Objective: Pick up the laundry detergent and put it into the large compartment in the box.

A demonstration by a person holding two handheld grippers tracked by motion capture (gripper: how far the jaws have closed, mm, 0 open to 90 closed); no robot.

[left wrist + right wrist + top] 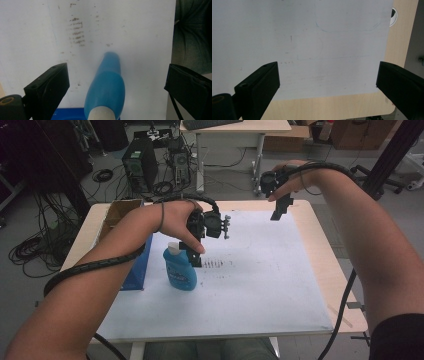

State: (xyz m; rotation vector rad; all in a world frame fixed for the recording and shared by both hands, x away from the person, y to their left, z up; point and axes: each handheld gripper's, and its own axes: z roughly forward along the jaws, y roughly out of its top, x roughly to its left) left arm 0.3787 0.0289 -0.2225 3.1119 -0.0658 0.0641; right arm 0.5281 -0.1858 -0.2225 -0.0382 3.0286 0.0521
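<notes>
Grippers held in a person's two hands work above a pale wooden surface (340,285) covered by a white sheet (260,285). The left gripper (196,254) hangs just over a blue bottle (180,274), its jaws spread wide and pointing down. In the left gripper view the jaws stand far apart on either side of the bottle (106,90), not touching it; the bottle's white cap (101,115) sits at the bottom edge between them, and the blue body stretches away below the camera. The bottle stands upright on the sheet, toward the left side of the surface, just beside a patch of dark smudges (214,264) that lies to its right. The same smudges (77,32) show on the sheet beyond the bottle in the left gripper view.

A blue box (137,270) rests just left of the bottle, with an open cardboard box (117,215) behind it at the far left edge.

The right gripper (280,210) is held well apart from the bottle, raised over the far right part of the surface. Its jaws are also wide open and grip nothing; the right gripper view looks down between them at bare white sheet (312,50) and a strip of wood (332,107) at the sheet's edge.

Beyond the surface, a computer tower (139,167) and tangled cables (30,247) sit on the floor.
</notes>
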